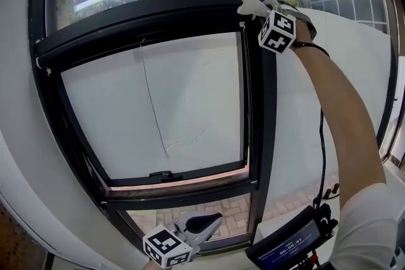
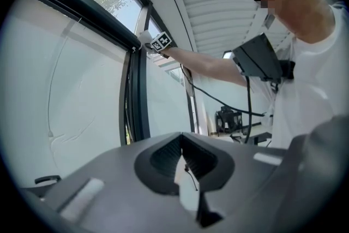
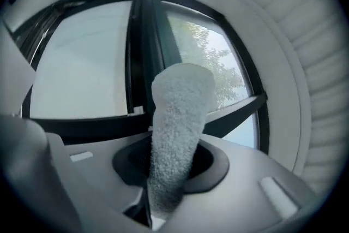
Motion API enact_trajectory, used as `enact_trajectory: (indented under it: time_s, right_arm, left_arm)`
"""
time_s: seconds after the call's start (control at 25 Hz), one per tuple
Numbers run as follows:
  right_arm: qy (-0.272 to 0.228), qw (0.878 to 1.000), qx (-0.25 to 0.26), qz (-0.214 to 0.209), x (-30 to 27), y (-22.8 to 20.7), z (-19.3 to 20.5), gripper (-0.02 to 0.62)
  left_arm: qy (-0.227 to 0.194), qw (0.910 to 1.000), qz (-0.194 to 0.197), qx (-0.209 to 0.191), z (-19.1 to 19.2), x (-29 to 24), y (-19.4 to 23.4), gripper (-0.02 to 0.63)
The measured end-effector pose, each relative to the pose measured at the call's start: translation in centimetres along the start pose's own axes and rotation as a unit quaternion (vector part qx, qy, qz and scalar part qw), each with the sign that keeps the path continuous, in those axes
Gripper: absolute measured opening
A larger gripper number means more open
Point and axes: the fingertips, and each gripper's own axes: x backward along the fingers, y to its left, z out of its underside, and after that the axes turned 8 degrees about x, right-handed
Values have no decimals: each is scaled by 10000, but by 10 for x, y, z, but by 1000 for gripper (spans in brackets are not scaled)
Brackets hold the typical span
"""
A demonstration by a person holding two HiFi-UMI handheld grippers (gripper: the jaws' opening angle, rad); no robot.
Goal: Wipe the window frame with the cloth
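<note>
In the head view, the black window frame [image 1: 261, 104] fills the middle, its hinged sash [image 1: 158, 9] swung ajar. My right gripper [image 1: 256, 9] is raised to the sash's upper right corner, shut on a white fluffy cloth [image 1: 249, 3] that touches the frame there. In the right gripper view the cloth [image 3: 180, 117] sticks out from the jaws toward the black bars [image 3: 144, 35]. My left gripper [image 1: 205, 221] hangs low by the window's bottom edge, shut and holding nothing. The left gripper view shows its jaws together, with the frame [image 2: 136, 101] to the left.
A small black latch handle [image 1: 163, 175] sits on the sash's lower rail. At the bottom right is a dark screen device [image 1: 288, 243], with a black cable [image 1: 323, 155] running up along my arm. A curved white wall [image 1: 19, 136] borders the window on the left.
</note>
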Motion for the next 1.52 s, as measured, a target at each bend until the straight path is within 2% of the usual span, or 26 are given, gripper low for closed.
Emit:
enact_trajectory:
  time_s: [0.04,0.12,0.48,0.64,1.16,1.52]
  right_arm:
    - [62,9992,406,-34,-3,10,-1,101]
    - [110,9965,817,-168,-7,29,-1,101]
    - [29,9914,1116,-687,-6,88,13,101]
    - [-19,9884,1214,-911,5,129,15,101]
    - [67,9863,856,-1406,42,241,27,101]
    - [277,9809,433,-1877,79,339,37,101]
  left_arm:
    - [-9,10000,-4,14,2,1,1,17]
    - [-23,10000,-24,40,6,4,3,17]
    - [-8,9999,-82,77,6,0,2,17]
    - [55,9999,-25,91,11,1,0,17]
    - [235,9995,111,171,12,19,-9,17]
    - [206,9995,-231,-20,12,52,-5,17]
